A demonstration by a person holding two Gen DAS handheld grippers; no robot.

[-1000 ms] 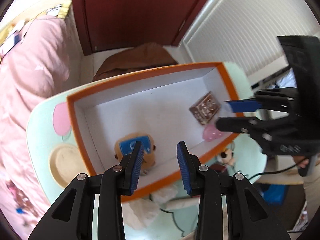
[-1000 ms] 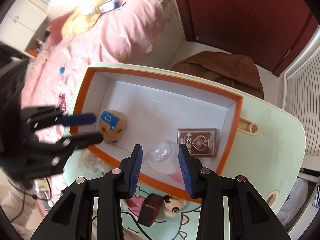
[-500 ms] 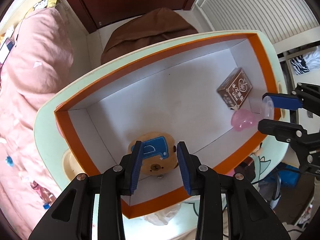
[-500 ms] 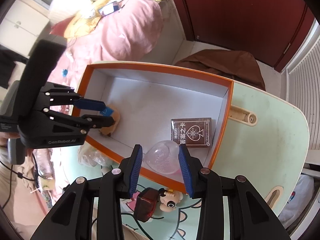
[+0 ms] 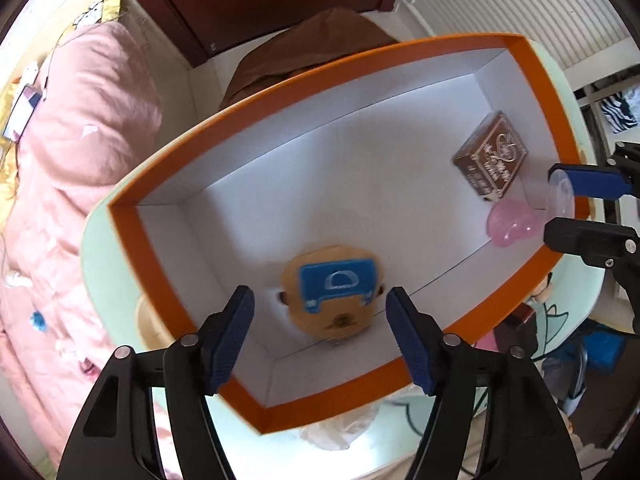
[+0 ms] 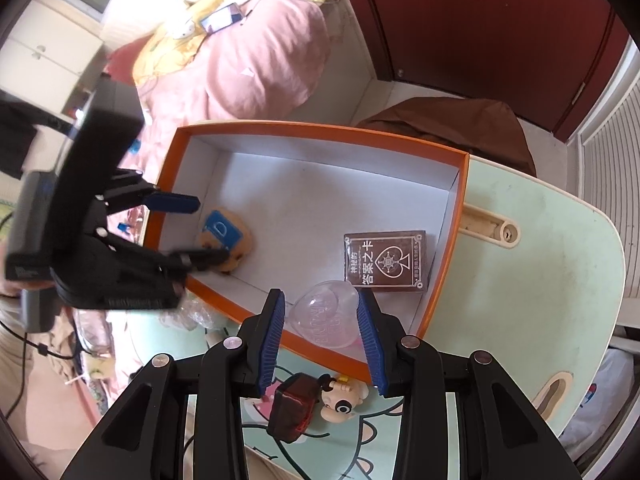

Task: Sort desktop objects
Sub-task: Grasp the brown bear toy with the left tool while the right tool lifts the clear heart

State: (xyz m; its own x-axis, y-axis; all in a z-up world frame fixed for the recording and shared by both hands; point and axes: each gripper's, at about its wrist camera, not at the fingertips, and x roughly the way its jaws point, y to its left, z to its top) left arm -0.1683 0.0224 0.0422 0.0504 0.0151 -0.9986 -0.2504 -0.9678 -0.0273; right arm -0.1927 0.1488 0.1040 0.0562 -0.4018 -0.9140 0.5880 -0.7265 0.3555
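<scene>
A white box with an orange rim [image 5: 132,240] [image 6: 312,128] sits on the mint-green table [image 6: 540,260]. Inside it lie a tan bear toy with a blue patch [image 5: 332,300] [image 6: 224,240] and a brown card pack [image 5: 492,160] [image 6: 384,260]. My left gripper [image 5: 318,312] [image 6: 192,232] hangs open over the bear, with its fingers on either side and apart from it. My right gripper [image 6: 322,324] [image 5: 568,210] is shut on a clear heart-shaped capsule [image 6: 324,312] at the box's near right wall. The capsule's pink half [image 5: 512,220] hangs inside the box.
A small doll figure with a dark red block [image 6: 304,404] lies on the table under my right gripper. Crumpled clear plastic [image 5: 340,428] sits by the box's near edge. Pink bedding [image 6: 260,60] and a brown cushion [image 6: 440,120] lie beyond the table.
My left gripper's jaws have spread wider and the bear now rests on the box floor between them. The right gripper still holds the capsule at the box's near wall.
</scene>
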